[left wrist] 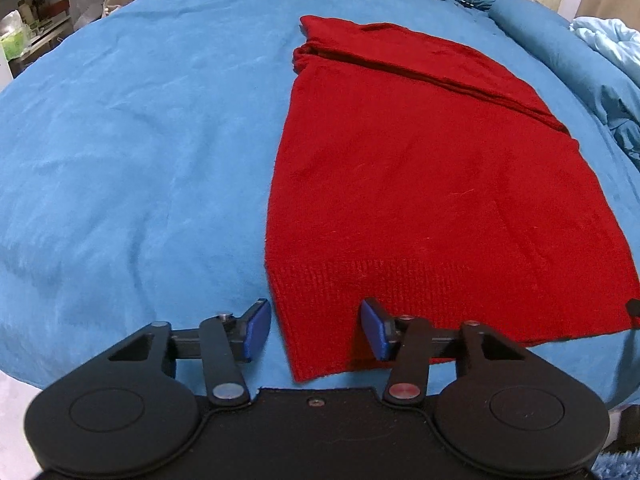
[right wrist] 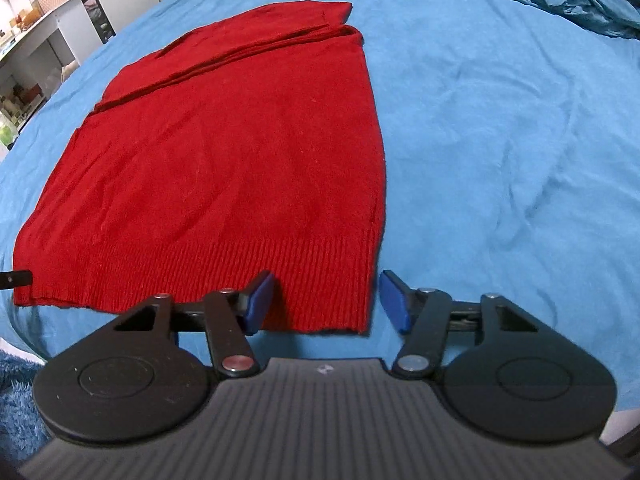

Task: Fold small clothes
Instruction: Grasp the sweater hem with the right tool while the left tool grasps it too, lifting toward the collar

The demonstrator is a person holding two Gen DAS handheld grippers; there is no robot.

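red sweater lies flat on blue bedsheet, sleeves folded across far end, ribbed hem toward me; likely laid out ready for bottom-up fold. my left gripper spread wide, holding nothing, straddling hem's left corner; corner sits between fingers, toward 12 o'clock. my right gripper also spread wide, holding nothing, straddling hem's right corner. both look poised to pinch corners.

The right claw, jaws apart, straddles the near right hem corner of the red sweater lying flat on the blue bed.
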